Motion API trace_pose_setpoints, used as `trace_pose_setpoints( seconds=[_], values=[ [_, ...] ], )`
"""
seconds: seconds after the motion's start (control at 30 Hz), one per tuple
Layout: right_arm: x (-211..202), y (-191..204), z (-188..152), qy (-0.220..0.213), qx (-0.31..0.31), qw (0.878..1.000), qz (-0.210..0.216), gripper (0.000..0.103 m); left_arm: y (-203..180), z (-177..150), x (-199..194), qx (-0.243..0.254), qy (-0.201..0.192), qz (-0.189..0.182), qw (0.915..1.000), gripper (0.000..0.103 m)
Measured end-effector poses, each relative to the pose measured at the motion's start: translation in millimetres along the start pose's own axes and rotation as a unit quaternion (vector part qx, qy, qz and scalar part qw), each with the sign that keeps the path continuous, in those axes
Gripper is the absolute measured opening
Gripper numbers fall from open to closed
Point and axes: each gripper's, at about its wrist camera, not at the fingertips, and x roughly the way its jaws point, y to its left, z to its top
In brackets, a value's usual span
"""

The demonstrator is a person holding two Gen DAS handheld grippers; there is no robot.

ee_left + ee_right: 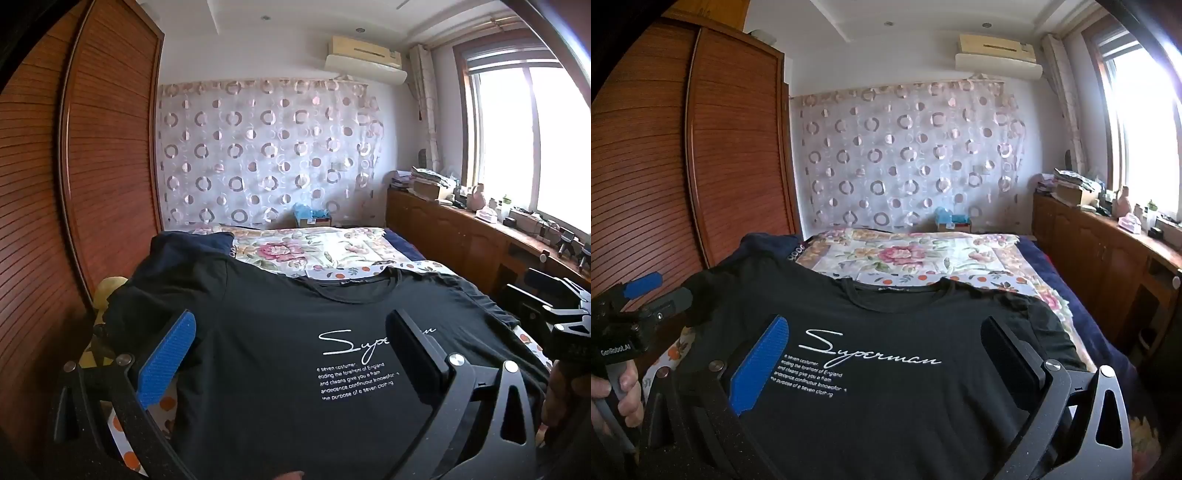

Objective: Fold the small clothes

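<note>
The black T-shirt (280,354) lies spread flat, print side up, on the near end of the bed (332,251), collar toward the far curtained wall (266,147). Its lower hem is cut off by the bottom edge of both views. The left gripper (295,354) hovers above the shirt with jaws spread fully wide, nothing between them; its right finger hides the end of the script lettering. The right gripper (886,354) hovers likewise above the shirt, released and empty. In the right wrist view the shirt's left sleeve is partly hidden behind the left gripper's body, held by a hand (617,398) at the frame edge. A darker garment (184,247) beyond the shirt's left shoulder is hard to identify.
</note>
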Motion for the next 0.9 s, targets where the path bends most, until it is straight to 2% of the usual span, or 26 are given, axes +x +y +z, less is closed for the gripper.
trace_pose_setpoints(
  seconds=[0.9],
  values=[
    [1.8,-1.8,0.0,0.000,0.008,1.000,-0.008,0.103,-1.1,0.3,-0.4,-0.001,-0.003,-0.002,1.0000,0.103]
  ],
)
